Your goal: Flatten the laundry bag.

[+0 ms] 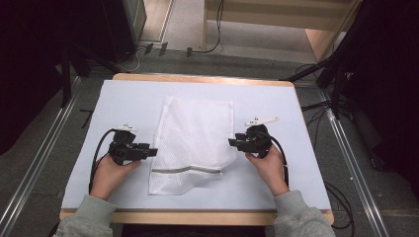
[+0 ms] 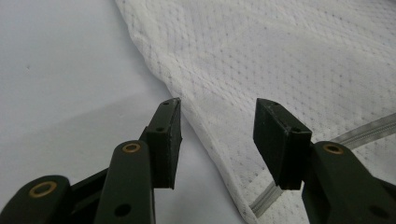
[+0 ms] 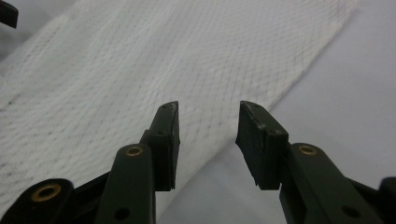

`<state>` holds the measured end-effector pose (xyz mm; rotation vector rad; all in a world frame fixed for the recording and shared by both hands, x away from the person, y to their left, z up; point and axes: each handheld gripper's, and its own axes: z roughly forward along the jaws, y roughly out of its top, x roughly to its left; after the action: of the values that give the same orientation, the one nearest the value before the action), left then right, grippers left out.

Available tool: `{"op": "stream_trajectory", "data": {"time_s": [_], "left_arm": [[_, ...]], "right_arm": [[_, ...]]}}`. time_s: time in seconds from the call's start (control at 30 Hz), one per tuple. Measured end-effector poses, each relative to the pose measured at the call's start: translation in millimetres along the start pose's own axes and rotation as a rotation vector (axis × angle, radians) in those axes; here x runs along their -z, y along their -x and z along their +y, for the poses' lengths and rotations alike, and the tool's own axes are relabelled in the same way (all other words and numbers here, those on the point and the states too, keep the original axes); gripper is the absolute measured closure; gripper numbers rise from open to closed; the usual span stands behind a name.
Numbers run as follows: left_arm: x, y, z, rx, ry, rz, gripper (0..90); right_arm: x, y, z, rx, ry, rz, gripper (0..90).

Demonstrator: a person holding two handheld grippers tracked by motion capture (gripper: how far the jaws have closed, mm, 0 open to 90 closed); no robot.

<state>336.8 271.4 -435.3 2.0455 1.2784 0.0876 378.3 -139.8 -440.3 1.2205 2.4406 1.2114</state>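
A white mesh bag [image 1: 192, 143] with a grey zip near its front end lies flat on the pale table cover [image 1: 123, 98]. My left gripper [image 1: 152, 152] sits at the bag's left edge, jaws open and nothing gripped; in the left gripper view the mesh bag [image 2: 289, 60] edge runs between the spread jaws of the left gripper [image 2: 217, 133]. My right gripper [image 1: 232, 142] sits at the bag's right edge, also open. Ahead of the right gripper [image 3: 208, 140] the mesh bag [image 3: 140, 70] lies flat, its edge passing under the gap.
The wooden table [image 1: 197, 78] edge shows beyond the cover. Cables [image 1: 316, 106] and dark stands surround the table on the floor. Bare cover lies to the left and right of the bag.
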Motion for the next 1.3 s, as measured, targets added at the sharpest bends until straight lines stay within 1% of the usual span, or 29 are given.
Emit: {"op": "stream_trajectory", "data": {"time_s": [0.07, 0.13, 0.17, 0.2, 0.23, 0.27, 0.33, 0.37, 0.4, 0.43, 0.47, 0.5, 0.53, 0.57, 0.63, 0.67, 0.7, 0.73, 0.8, 0.83, 0.87, 0.9, 0.93, 1.0, 1.07, 1.13, 1.2, 1.3], "left_arm": [[-3.2, -0.6, -1.5, -0.005, -0.017, 0.008, 52.7], [-7.5, -0.8, -3.2, 0.005, -0.028, 0.01, 53.0], [-10.7, -0.9, -3.9, 0.008, -0.032, 0.005, 53.3], [-14.0, -0.9, -4.4, 0.006, -0.042, 0.005, 54.1], [-16.1, -0.7, -4.5, 0.005, -0.045, 0.007, 54.8], [-16.6, -0.3, -4.5, 0.0, -0.039, 0.014, 55.5], [-17.1, -0.4, -4.2, 0.01, -0.04, 0.02, 58.8], [-17.5, -0.2, -4.6, 0.0, -0.039, 0.028, 61.8], [-17.7, 0.3, -5.0, -0.011, -0.039, 0.038, 65.8], [-18.4, 0.2, -5.2, -0.01, -0.036, 0.036, 68.0], [-19.0, -0.2, -5.1, -0.002, -0.039, 0.022, 70.1], [-19.9, 0.3, -5.1, 0.0, -0.039, 0.02, 72.9], [-20.0, 0.3, -5.0, -0.007, -0.043, 0.021, 76.1], [-20.8, 0.9, -4.8, -0.018, -0.045, 0.027, 78.1], [-22.0, 1.9, -4.5, -0.026, -0.049, 0.031, 83.4], [-22.4, 1.9, -4.3, -0.029, -0.05, 0.035, 85.4], [-22.3, 0.9, -3.8, -0.03, -0.056, 0.029, 87.6], [-23.0, 0.2, -3.5, -0.021, -0.055, 0.018, 89.0], [-23.7, -0.9, -2.8, -0.009, -0.059, -0.002, 90.0], [-24.2, -2.2, -2.5, -0.001, -0.065, -0.029, 90.0], [-24.8, -4.1, -2.3, 0.016, -0.069, -0.055, 90.0], [-25.1, -5.6, -2.1, 0.034, -0.069, -0.067, 90.0], [-24.9, -7.2, -1.4, 0.039, -0.073, -0.076, 90.0], [-22.3, -8.9, 0.5, 0.047, -0.064, -0.085, 90.0], [-17.1, -9.8, 3.4, 0.046, -0.041, -0.081, 90.0], [-10.5, -10.2, 6.5, 0.048, -0.002, -0.064, 90.0], [-5.6, -11.7, 9.2, 0.045, 0.02, -0.051, 90.0], [-3.4, -16.1, 14.0, 0.045, 0.044, -0.029, 90.0]], "right_arm": [[-1.3, -2.0, -3.9, -0.01, -0.005, 0.003, 54.4], [-3.1, -1.4, -7.7, -0.035, -0.01, 0.022, 50.6], [-4.7, -1.0, -9.6, -0.046, -0.017, 0.029, 50.0], [-6.9, 0.1, -11.2, -0.045, -0.028, 0.037, 49.1], [-9.6, 0.6, -12.4, -0.052, -0.043, 0.036, 48.7], [-11.3, 1.0, -12.8, -0.052, -0.049, 0.037, 48.7], [-15.9, 1.7, -13.6, -0.058, -0.07, 0.029, 48.9], [-18.4, 2.2, -13.9, -0.059, -0.081, 0.028, 49.8], [-20.4, 2.5, -14.4, -0.06, -0.092, 0.031, 51.2], [-22.2, 2.6, -14.7, -0.057, -0.103, 0.038, 53.0], [-24.3, 1.9, -15.0, -0.054, -0.113, 0.039, 54.3], [-25.3, 0.5, -15.1, -0.044, -0.114, 0.028, 56.8], [-25.4, -1.0, -14.5, -0.021, -0.121, 0.013, 59.6], [-25.6, -1.4, -14.4, -0.013, -0.121, 0.006, 61.7], [-25.6, -2.3, -14.8, 0.009, -0.122, -0.02, 67.6], [-25.5, -2.7, -14.7, 0.018, -0.126, -0.032, 71.3], [-26.0, -2.9, -14.6, 0.026, -0.123, -0.041, 76.2], [-26.0, -2.8, -14.3, 0.032, -0.128, -0.041, 79.4], [-26.0, -2.0, -12.7, 0.013, -0.143, -0.03, 86.8], [-26.0, -1.3, -12.1, 0.007, -0.148, -0.025, 89.2], [-25.6, -0.5, -10.9, 0.004, -0.153, -0.019, 90.0], [-25.6, 0.2, -9.6, -0.001, -0.156, -0.013, 90.0], [-25.2, 1.3, -8.0, -0.003, -0.163, -0.003, 90.0], [-21.5, 2.2, -4.0, -0.015, -0.142, -0.001, 90.0], [-17.5, 3.2, -0.4, -0.014, -0.117, 0.0, 90.0], [-13.9, 4.9, 3.4, -0.022, -0.097, -0.001, 90.0], [-13.4, 6.5, 5.3, -0.022, -0.083, -0.005, 90.0], [-15.3, 10.1, 12.5, -0.023, -0.07, -0.013, 90.0]]}}
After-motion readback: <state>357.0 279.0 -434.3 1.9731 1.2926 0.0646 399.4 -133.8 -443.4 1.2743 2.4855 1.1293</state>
